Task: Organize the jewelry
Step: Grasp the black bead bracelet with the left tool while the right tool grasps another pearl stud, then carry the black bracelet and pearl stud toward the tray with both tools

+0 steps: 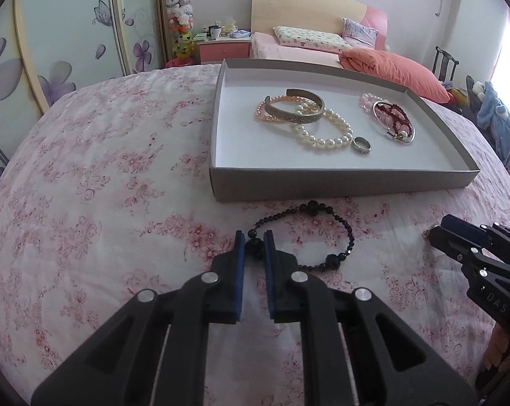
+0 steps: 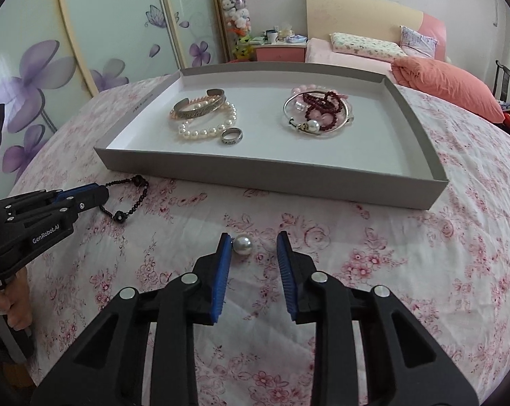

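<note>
black bead bracelet (image 1: pixel 309 237): just before the tray (image 1: pixel 322 182); limp, light; left gripper (image 1: pixel 253 242) clamped on its beads
pearl (image 2: pixel 243 244): before the tray; round, slippery; right gripper (image 2: pixel 253 247) apart around it

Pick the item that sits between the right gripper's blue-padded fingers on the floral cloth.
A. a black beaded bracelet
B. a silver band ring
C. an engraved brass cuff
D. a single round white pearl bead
D: the single round white pearl bead lies between the right gripper fingers, against one pad.
</note>
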The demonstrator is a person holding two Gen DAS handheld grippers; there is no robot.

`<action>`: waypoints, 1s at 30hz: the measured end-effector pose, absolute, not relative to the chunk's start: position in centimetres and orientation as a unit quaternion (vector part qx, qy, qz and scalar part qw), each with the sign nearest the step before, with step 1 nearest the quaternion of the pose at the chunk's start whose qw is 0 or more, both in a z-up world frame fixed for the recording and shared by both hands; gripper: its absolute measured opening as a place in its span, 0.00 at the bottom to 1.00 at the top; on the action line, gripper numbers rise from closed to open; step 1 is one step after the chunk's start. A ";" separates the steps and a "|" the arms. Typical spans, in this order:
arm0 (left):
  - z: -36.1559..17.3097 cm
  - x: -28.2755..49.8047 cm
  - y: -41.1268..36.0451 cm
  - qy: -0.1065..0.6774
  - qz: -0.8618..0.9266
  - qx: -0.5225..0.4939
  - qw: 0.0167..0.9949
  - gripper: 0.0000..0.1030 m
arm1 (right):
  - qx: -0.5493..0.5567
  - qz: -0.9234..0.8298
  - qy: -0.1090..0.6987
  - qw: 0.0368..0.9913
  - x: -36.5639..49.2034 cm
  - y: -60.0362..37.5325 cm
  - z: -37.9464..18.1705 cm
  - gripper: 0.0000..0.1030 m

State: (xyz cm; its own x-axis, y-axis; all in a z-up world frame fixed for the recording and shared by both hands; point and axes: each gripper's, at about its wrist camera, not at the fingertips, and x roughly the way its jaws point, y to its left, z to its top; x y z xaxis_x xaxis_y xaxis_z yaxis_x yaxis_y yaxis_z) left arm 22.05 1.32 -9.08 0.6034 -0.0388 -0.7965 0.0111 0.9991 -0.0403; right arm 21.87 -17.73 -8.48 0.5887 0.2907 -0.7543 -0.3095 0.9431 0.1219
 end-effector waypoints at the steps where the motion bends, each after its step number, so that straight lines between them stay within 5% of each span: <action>1: -9.1 22.0 1.3 0.445 -0.014 -0.016 0.895 0.12 | -0.012 0.169 0.422 0.891 21.9 -17.7 -8.5 0.26; 12: -9.2 22.2 1.0 0.444 -0.014 -0.012 0.896 0.12 | -0.025 0.174 0.421 0.890 21.6 -17.0 -8.4 0.14; 30: -9.2 21.6 1.0 0.441 -0.021 -0.020 0.897 0.12 | -0.013 0.149 0.421 0.895 21.4 -19.0 -8.5 0.14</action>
